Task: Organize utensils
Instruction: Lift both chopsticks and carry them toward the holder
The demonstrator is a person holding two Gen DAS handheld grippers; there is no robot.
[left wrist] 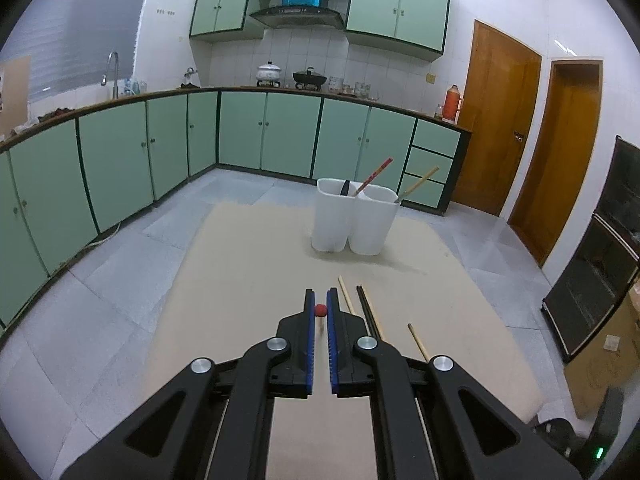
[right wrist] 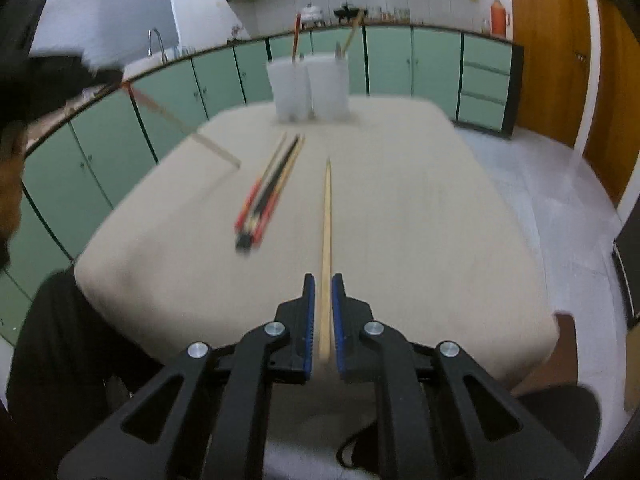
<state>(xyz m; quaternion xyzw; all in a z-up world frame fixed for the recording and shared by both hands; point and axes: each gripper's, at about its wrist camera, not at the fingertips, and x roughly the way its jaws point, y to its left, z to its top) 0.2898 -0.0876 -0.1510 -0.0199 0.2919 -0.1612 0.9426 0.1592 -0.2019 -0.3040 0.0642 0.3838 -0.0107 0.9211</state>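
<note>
My left gripper (left wrist: 320,300) is shut on a red-ended chopstick (left wrist: 320,310), seen end-on above the beige table (left wrist: 248,280). In the right wrist view the same chopstick (right wrist: 180,124) hangs from the left gripper at the upper left. My right gripper (right wrist: 323,284) has its jaws narrowly apart around a pale wooden chopstick (right wrist: 327,216) lying on the table; contact is not clear. A bundle of red, black and wooden chopsticks (right wrist: 268,196) lies to its left. Two white bins (left wrist: 352,220) stand at the table's far side with a few chopsticks in them.
Loose chopsticks (left wrist: 368,312) lie just right of my left gripper. Green cabinets (left wrist: 160,152) run round the room. Wooden doors (left wrist: 500,120) stand at the right. A person in black (right wrist: 60,340) is at the left of the table.
</note>
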